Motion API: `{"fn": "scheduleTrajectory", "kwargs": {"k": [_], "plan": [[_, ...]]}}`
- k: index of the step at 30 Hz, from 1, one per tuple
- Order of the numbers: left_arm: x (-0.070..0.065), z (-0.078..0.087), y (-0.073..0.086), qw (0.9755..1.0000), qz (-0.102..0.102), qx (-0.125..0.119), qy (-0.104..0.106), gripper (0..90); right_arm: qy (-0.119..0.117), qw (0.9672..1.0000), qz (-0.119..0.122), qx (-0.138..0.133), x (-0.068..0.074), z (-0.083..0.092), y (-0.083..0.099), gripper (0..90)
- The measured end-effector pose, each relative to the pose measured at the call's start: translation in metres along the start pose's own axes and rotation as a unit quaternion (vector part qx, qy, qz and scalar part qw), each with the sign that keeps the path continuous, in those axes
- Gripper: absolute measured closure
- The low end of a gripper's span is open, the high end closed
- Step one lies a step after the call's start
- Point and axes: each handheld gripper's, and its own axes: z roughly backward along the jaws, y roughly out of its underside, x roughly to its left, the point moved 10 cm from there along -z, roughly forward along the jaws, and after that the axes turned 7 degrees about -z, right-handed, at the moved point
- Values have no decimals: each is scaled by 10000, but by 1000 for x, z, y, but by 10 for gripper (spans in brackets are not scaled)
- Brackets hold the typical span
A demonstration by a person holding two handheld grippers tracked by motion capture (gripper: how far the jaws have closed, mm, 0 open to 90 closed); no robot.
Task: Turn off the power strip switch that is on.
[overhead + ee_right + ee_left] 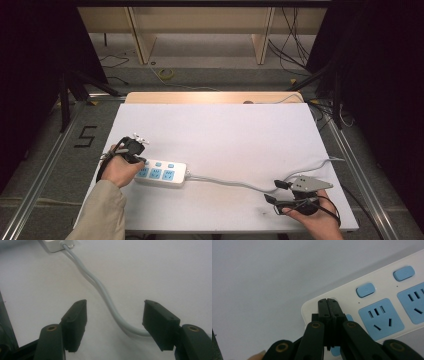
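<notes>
Two grippers used | left gripper (329,300) closed, pressed on power strip (372,305) end button | right gripper (115,323) spread astride strip's cable (105,293), ungrasped | remaining buttons judged untouched

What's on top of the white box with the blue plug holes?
On the white plastic power strip you can see blue sockets, small blue buttons, and the shut left gripper pressing its tip near the end. The gripper covers whatever lies under its tip.

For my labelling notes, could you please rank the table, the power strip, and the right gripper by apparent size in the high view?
1. Table, by far the largest.
2. Power strip and right gripper: these look about alike in extent, and the gripper sits nearer the camera, so I would not rank them.
</notes>
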Motion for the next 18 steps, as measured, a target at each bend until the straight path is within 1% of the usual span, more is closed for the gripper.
{"fn": "scheduleTrajectory", "kwargs": {"k": [2, 10, 14, 18], "plan": [[0, 0, 0, 10000, -18, 29, 1, 900, 3, 10000, -3, 3, 0, 0, 0, 369], [1, -3, 0, 9999, 61, 100, 42, 900, 6, 10000, -6, 6, 0, 0, 0, 369], [1, -2, 0, 9998, 56, 164, 82, 900, 5, 10000, -9, 8, 0, 0, 0, 370], [1, -2, -3, 9998, 92, 154, 95, 900, 1, 10000, 3, 5, 0, 0, 0, 369]]}}
